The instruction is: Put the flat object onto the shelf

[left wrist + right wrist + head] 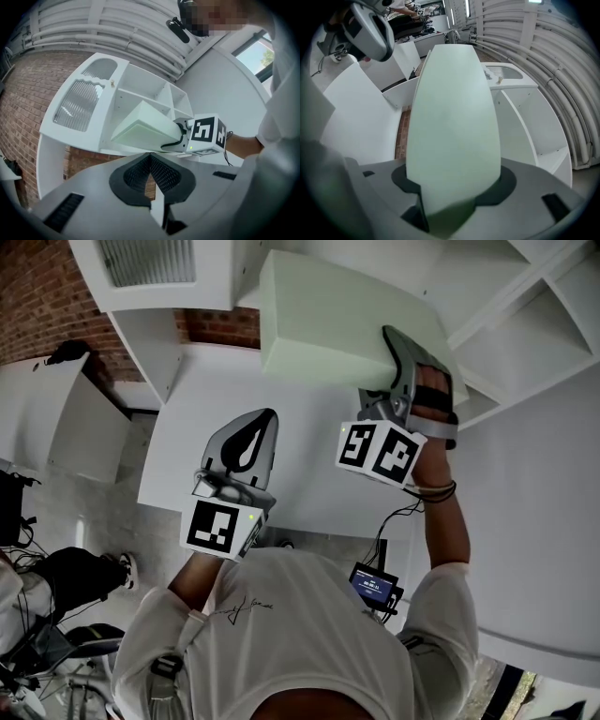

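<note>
While the left gripper (246,439) hung with jaws closed on nothing, the pale green flat object (323,322) sat clamped by one edge between the jaws of the right gripper (405,357), reaching ahead of them toward the shelf (548,329); it looked light and stiff, suiting a deep edge grip; its own bulk hid that depth

Flat object (328,324): pale green slab, tilted, upper centre of frame, 1 end clamped in right gripper (403,352); possibly touching white shelf (525,306).
</note>
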The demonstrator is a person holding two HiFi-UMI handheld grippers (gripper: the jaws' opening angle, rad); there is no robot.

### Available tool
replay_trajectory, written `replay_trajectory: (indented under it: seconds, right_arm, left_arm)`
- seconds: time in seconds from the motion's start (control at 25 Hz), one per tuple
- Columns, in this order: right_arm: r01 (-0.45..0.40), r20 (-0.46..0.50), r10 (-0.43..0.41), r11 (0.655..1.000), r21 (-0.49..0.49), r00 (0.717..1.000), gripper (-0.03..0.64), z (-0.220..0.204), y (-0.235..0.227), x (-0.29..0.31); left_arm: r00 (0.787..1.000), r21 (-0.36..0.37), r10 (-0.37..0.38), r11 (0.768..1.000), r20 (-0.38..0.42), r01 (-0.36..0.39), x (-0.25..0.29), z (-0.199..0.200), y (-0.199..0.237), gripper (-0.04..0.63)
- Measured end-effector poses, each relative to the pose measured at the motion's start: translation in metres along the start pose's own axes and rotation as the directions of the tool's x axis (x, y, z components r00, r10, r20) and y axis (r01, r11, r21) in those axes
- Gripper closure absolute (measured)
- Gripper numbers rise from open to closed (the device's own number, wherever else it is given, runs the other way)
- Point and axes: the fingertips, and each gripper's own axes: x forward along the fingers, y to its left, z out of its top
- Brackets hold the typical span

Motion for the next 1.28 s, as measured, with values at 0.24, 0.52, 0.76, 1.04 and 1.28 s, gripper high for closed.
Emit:
replay_trajectory:
  seconds: [0.24, 0.52, 0.76, 1.04, 1.28]
  right_arm:
    - [0.016, -0.026, -0.017, 0.998, -0.054, 1.0, 0.333, -0.018, 0.005, -0.004]
    - [0.027, -0.052, -0.033, 0.994, -0.108, 0.998, 0.33, -0.02, 0.016, 0.007]
    - [0.052, -0.05, -0.058, 0.991, -0.122, 0.997, 0.33, -0.02, 0.016, 0.009]
    - [0.056, -0.047, -0.062, 0.991, -0.122, 0.997, 0.33, -0.014, 0.021, 0.017]
    - [0.09, -0.02, -0.094, 0.984, -0.156, 0.995, 0.33, -0.013, 0.024, 0.024]
  left_arm:
    - [0.999, 0.049, -0.048, 0.998, 0.02, 0.047, 0.017, 0.02, -0.036, 0.581]
    - [0.998, 0.096, -0.069, 0.993, 0.006, 0.068, 0.046, 0.021, -0.04, 0.581]
    - [0.996, 0.127, -0.091, 0.988, 0.024, 0.087, 0.064, 0.028, -0.043, 0.581]
    - [0.992, 0.138, -0.125, 0.983, 0.027, 0.121, 0.08, 0.026, -0.051, 0.581]
    - [0.991, 0.14, -0.132, 0.982, 0.028, 0.127, 0.088, 0.023, -0.053, 0.581]
